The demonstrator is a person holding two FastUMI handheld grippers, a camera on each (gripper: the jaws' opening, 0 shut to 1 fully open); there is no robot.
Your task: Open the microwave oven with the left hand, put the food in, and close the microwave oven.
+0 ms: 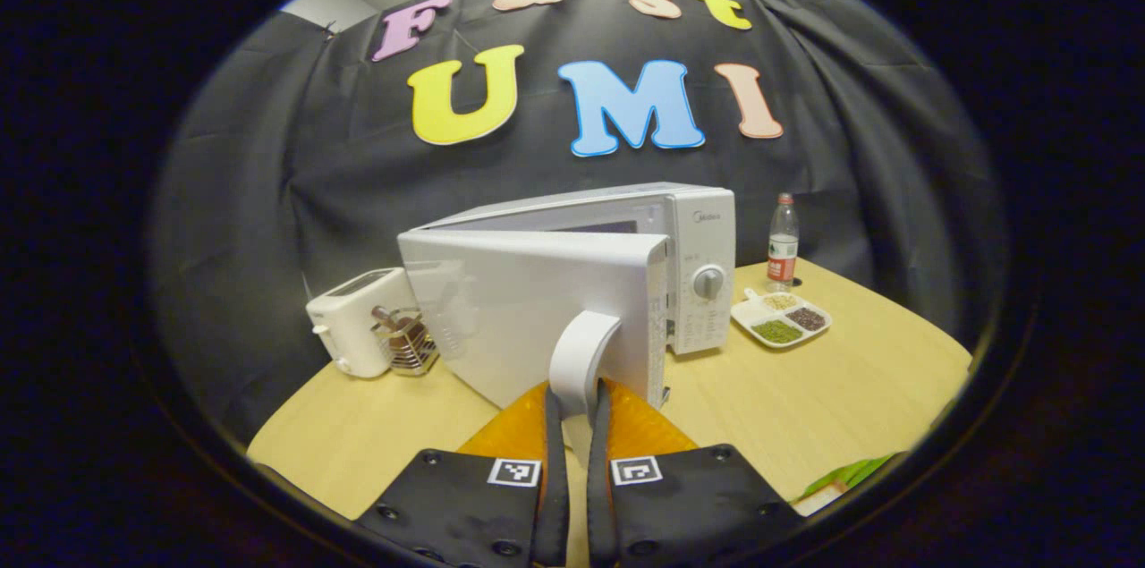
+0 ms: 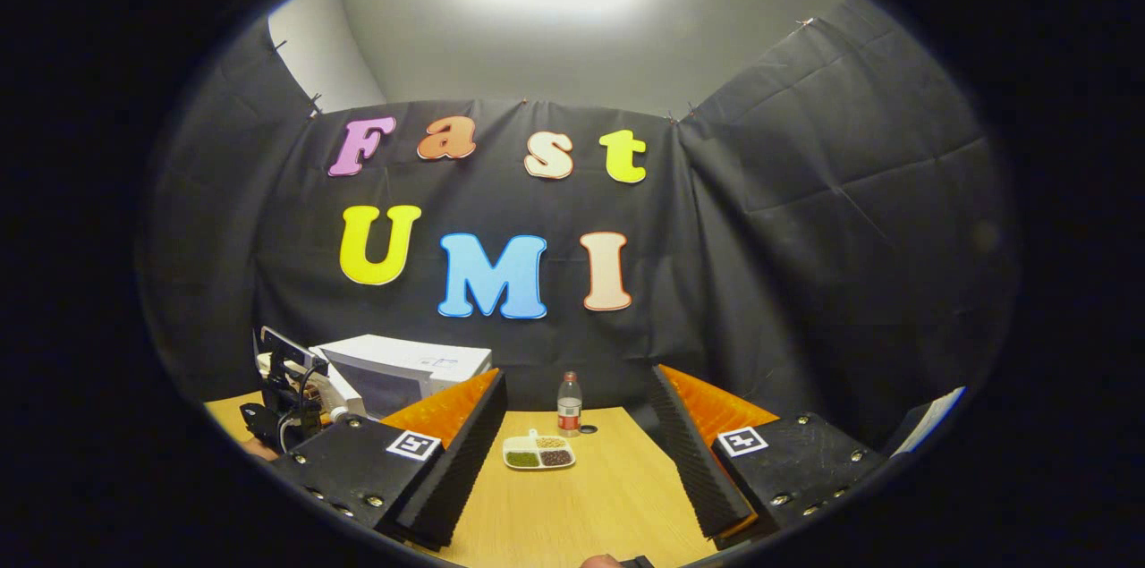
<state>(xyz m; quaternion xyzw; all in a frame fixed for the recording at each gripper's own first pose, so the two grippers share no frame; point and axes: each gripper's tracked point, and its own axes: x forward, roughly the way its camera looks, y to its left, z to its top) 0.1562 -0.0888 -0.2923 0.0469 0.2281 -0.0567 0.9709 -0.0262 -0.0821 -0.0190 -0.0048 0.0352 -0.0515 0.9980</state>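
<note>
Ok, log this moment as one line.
left tongs: shut on white curved door handle | white microwave door: partly open | right tongs: open, empty | white three-section food tray: on table

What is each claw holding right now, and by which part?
The left claw grips the microwave door by its handle, door partly open. The right claw is open and empty.

Brand name "Midea" sits on the microwave oven (image 1: pixel 572 282) control panel, upper right of its front, centre frame. Bottle (image 1: pixel 783 244) label unreadable. Square coded markers on gripper bodies, not readable.
</note>
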